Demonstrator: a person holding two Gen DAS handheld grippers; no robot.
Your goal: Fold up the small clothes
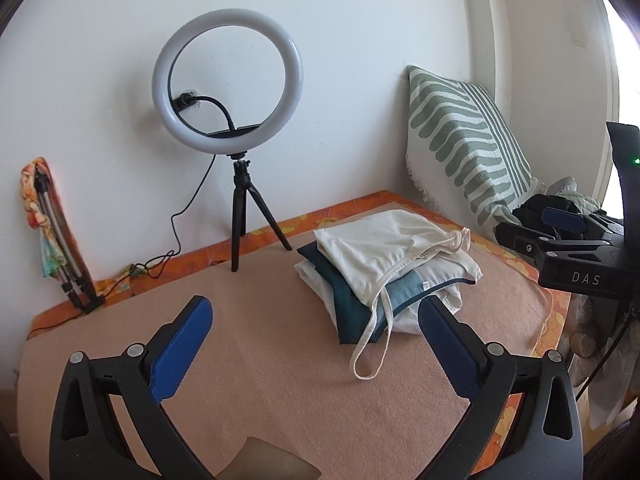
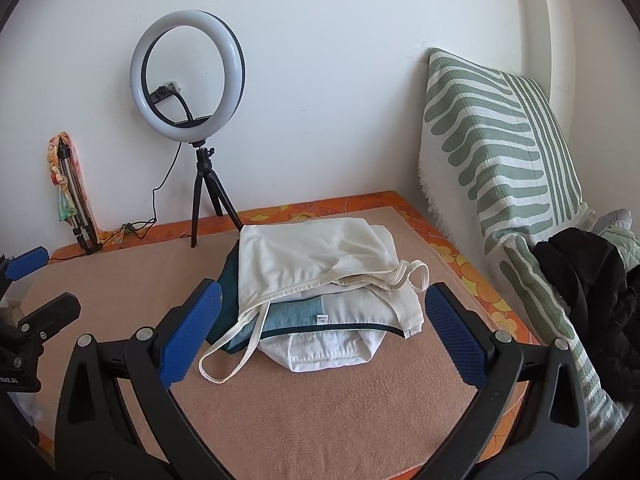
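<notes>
A stack (image 2: 320, 280) of folded clothes sits on a peach blanket (image 2: 320, 412) spread over an orange flowered cover (image 2: 472, 268). On top lies a cream top (image 2: 304, 256), its strap (image 2: 236, 344) trailing off the near left side in a loose loop on the blanket. Under it show a dark teal piece (image 1: 344, 300), a light blue panel (image 2: 292, 316) and white cloth (image 2: 332, 354) at the bottom.

The left gripper (image 1: 316, 324) hangs over the blanket to the left of the stack, its 2 blue pads (image 1: 180, 352) spread wide with nothing between them. Its right pad stands just in front of the stack's near corner, and whether it touches I cannot tell. The right gripper (image 2: 324, 320) faces the stack head-on, jaws apart as well, the stack seen between the pads (image 2: 188, 332) but not pinched. From the left camera it shows at the far right edge.

A ring light (image 2: 186, 76) on a small black tripod (image 2: 208, 200) stands behind the stack by the white wall (image 2: 340, 60), with a cable (image 2: 154, 208) running down to the cover. A folded tripod (image 2: 78, 208) wrapped in patterned cloth leans against the wall farther left. A green striped pillow (image 2: 500, 160) is propped in the right corner, with a black garment (image 2: 588, 280) heaped beside it.
</notes>
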